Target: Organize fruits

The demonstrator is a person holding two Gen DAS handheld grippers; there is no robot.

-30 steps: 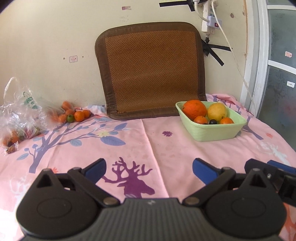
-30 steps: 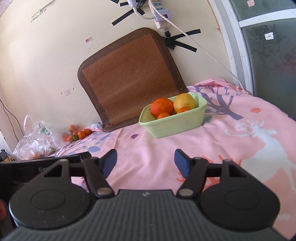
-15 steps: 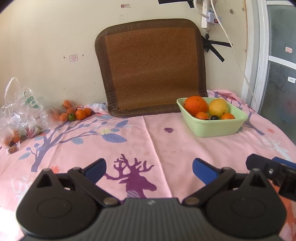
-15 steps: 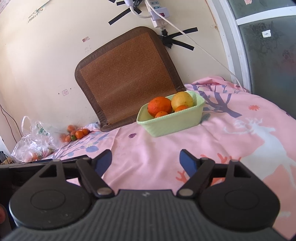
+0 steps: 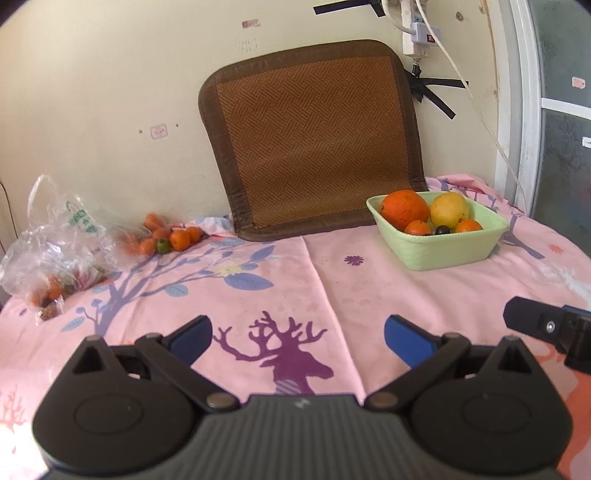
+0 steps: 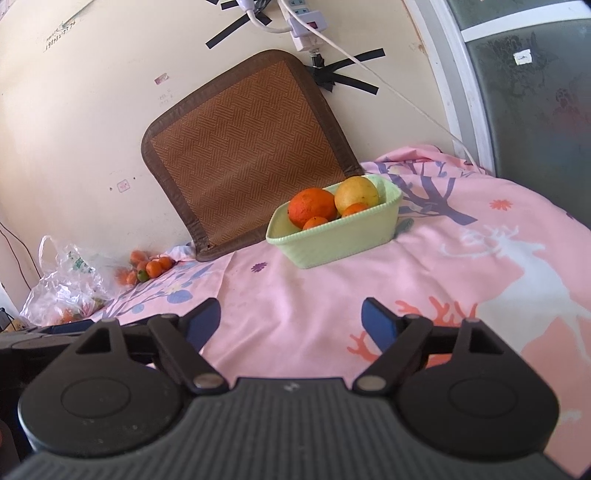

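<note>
A light green basket (image 5: 447, 253) (image 6: 340, 240) stands on the pink cloth at the far right and holds a large orange (image 5: 404, 208) (image 6: 312, 206), a yellow fruit (image 5: 448, 208) (image 6: 356, 192), small oranges and a dark fruit. A pile of small oranges with one green fruit (image 5: 166, 236) (image 6: 147, 267) lies at the far left by the wall. My left gripper (image 5: 297, 338) is open and empty above the cloth. My right gripper (image 6: 291, 319) is open and empty, well short of the basket.
A clear plastic bag (image 5: 55, 251) (image 6: 66, 291) with fruit lies at the left edge. A brown woven mat (image 5: 314, 144) (image 6: 243, 158) leans on the wall behind. A power strip with a cable (image 5: 415, 33) hangs above. The right gripper shows at the right edge of the left wrist view (image 5: 554, 328).
Both grippers have drawn back and risen a little, so the basket looks smaller. The right gripper's jaws have opened wider. Nothing on the cloth has moved.
</note>
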